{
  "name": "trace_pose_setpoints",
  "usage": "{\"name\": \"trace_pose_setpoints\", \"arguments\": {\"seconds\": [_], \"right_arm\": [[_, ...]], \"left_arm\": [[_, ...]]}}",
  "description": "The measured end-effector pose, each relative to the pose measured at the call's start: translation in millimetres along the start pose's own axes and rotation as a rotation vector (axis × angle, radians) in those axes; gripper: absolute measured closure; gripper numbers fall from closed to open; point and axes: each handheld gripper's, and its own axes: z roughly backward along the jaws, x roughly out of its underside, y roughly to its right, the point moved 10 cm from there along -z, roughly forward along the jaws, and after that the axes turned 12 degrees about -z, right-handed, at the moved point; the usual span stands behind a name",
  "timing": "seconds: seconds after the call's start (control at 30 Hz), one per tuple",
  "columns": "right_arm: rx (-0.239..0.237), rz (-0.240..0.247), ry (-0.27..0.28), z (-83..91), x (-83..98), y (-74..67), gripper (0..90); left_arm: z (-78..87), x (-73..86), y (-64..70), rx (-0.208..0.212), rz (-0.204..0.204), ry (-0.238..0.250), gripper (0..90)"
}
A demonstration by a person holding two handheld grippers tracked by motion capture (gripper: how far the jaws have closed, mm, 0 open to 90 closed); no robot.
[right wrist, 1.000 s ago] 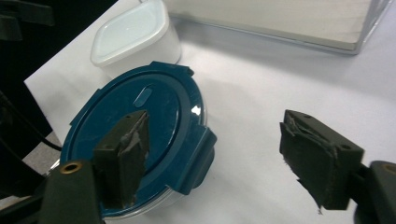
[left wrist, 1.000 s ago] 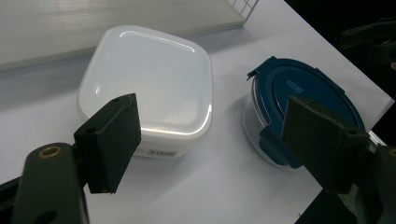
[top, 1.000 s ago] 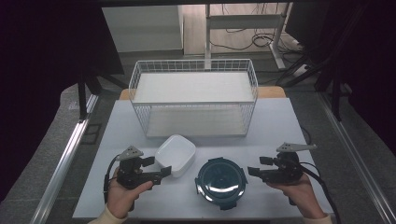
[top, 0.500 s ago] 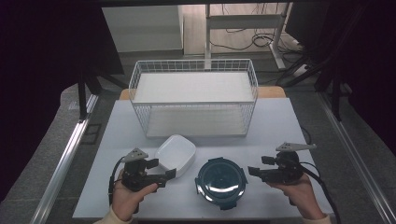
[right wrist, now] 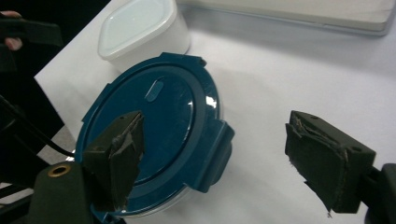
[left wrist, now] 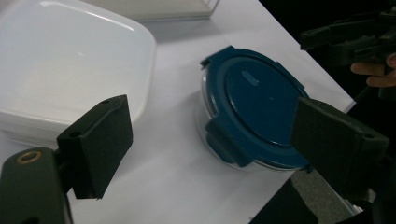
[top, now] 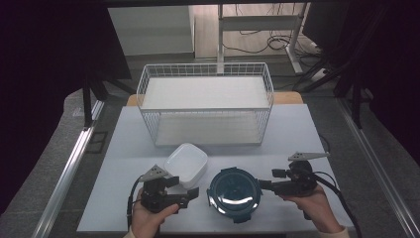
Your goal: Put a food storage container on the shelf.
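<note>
A round clear container with a dark blue clip lid (top: pixel 234 194) sits near the table's front edge. A white square lidded container (top: pixel 186 164) stands just behind and left of it. My left gripper (top: pixel 187 186) is held level to the left of the blue lid, pointing right. Its jaws have just been opening, and in the left gripper view they (left wrist: pixel 219 140) stand wide apart with nothing gripped. My right gripper (top: pixel 267 179) points left at the lid's right side. In the right gripper view it (right wrist: pixel 222 154) is open above the lid's edge without touching it.
A white wire basket (top: pixel 205 104) with a pale floor stands at the back middle of the white table (top: pixel 297 134). Dark floor and metal frame rails lie on both sides. Cables trail from each gripper toward the front edge.
My left hand has slid right along the table's front, closer to the blue-lidded container. The right hand and both containers have stayed where they were.
</note>
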Motion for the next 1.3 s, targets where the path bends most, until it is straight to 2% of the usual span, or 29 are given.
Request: {"name": "trace_pose_setpoints", "arguments": {"seconds": [0.1, 0.17, 0.27, 0.4, 0.7, 0.83, 1.0, 1.1, 1.17, 1.3], "right_arm": [[-0.014, -0.002, -0.007, -0.2, 0.7, -1.4, 18.9], [-0.021, -0.003, -0.014, -0.8, 1.9, -2.4, 18.5], [-0.029, -0.003, -0.028, -3.0, 3.9, -3.3, 18.1], [-0.044, -0.017, -0.049, -9.0, 7.5, -5.6, 17.5], [-0.038, -0.051, -0.079, -22.9, 13.9, -5.3, 14.2], [-0.031, -0.058, -0.093, -28.3, 17.4, -4.8, 12.9], [-0.018, -0.066, -0.118, -36.4, 23.1, -3.7, 10.9], [-0.016, -0.076, -0.124, -37.9, 24.4, -3.0, 10.0], [-0.021, -0.085, -0.131, -40.0, 26.0, -3.3, 9.5], [-0.029, -0.102, -0.151, -45.5, 30.2, -3.6, 9.1]], "left_arm": [[-10.1, 7.4, 9.6, 0.034, 0.036, -0.016, 13.1], [-14.9, 11.2, 14.4, 0.039, 0.039, -0.023, 13.3], [-18.5, 12.7, 19.6, 0.05, 0.064, -0.001, 14.3], [-25.1, 16.2, 23.1, 0.074, 0.119, 0.007, 14.7], [-46.3, 32.0, 25.6, 0.146, 0.216, -0.048, 15.2], [-52.9, 33.3, 28.3, 0.178, 0.255, -0.052, 16.2], [-63.8, 36.3, 31.7, 0.177, 0.238, -0.082, 17.2], [-68.6, 36.1, 31.2, 0.19, 0.271, -0.081, 17.7], [-71.8, 36.1, 29.4, 0.183, 0.276, -0.081, 18.3], [-77.1, 35.9, 31.3, 0.2, 0.292, -0.082, 20.3]]}}
